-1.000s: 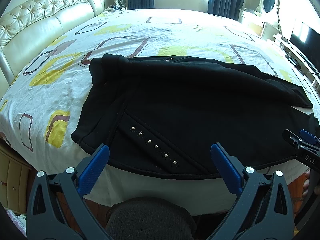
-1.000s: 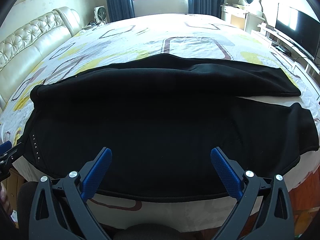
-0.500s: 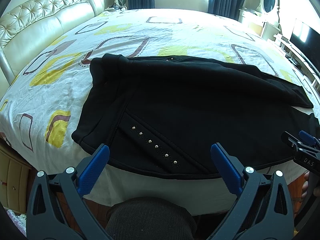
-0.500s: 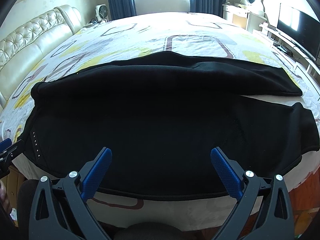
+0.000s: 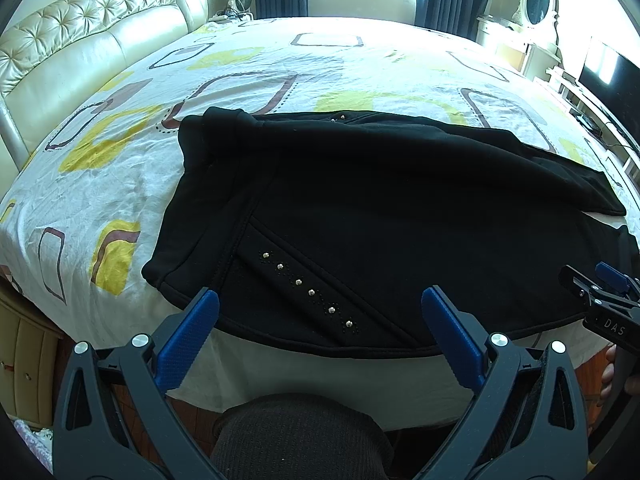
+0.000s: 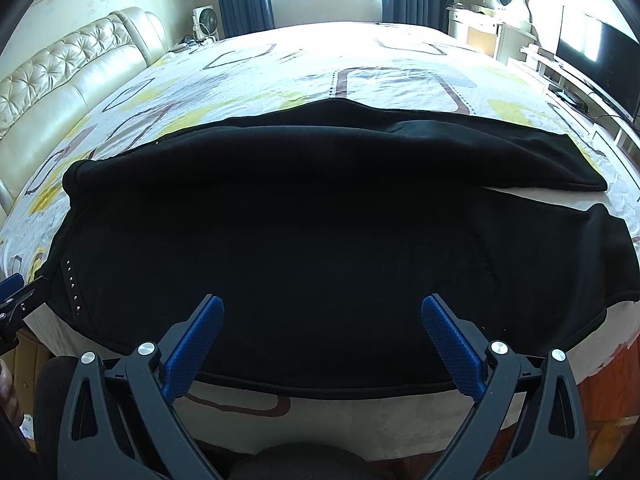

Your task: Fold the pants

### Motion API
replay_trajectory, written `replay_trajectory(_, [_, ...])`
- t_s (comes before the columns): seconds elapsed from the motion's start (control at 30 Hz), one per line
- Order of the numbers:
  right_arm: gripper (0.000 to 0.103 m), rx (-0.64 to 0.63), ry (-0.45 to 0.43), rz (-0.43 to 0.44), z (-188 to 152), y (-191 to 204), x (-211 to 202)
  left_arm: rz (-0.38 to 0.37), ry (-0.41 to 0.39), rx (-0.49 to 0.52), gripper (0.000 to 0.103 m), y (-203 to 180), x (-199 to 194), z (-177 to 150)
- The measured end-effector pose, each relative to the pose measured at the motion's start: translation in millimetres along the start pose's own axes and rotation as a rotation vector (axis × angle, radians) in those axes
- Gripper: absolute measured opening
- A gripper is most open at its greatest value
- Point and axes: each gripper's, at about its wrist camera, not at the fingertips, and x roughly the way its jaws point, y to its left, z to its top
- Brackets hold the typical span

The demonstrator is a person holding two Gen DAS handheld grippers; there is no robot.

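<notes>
Blue ribbed pads face each other across a wide gap on our left gripper (image 5: 320, 322), which holds nothing and hangs at the near hem of the black pants (image 5: 400, 208). Our right gripper (image 6: 322, 330) is spread just as wide, also empty, over the same hem farther toward the legs. From the left wrist view, a row of metal studs (image 5: 306, 288) runs diagonally between the fingers at 12 o'clock, and the pants lie flat across the patterned bedsheet (image 5: 120, 152), waistband toward 10 o'clock, legs trailing to 3 o'clock. A tufted cream headboard (image 5: 80, 48) stands at 10 o'clock.
</notes>
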Motion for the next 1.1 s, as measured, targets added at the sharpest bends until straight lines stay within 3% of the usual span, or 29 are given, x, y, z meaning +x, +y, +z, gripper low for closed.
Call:
replay_trajectory(0.33, [0.099, 0.004, 0.009, 0.011, 2, 0, 0, -0.023, -0.004, 0.008, 0.101, 2, -4, 6])
replay_trajectory(0.43, [0.099, 0.008, 0.015, 0.026, 2, 1, -2, -0.106, 0.019, -0.04, 0.101, 18, -9, 24])
replay_trajectory(0.6, [0.099, -0.017, 0.011, 0.052, 5, 8, -6, -0.271, 0.022, -0.193, 0.101, 82, -9, 67])
replay_trajectory(0.73, [0.099, -0.064, 0.007, 0.068, 8, 18, -7, -0.305, 0.087, -0.305, 0.101, 147, 29, 102])
replay_trajectory(0.9, [0.099, -0.121, 0.04, 0.086, 5, 29, -1, -0.293, 0.153, -0.375, 0.101, 204, 95, 138])
replay_trajectory(1.1, [0.099, -0.127, 0.116, 0.124, -1, 34, 13, -0.43, 0.318, -0.343, 0.101, 202, 174, 167])
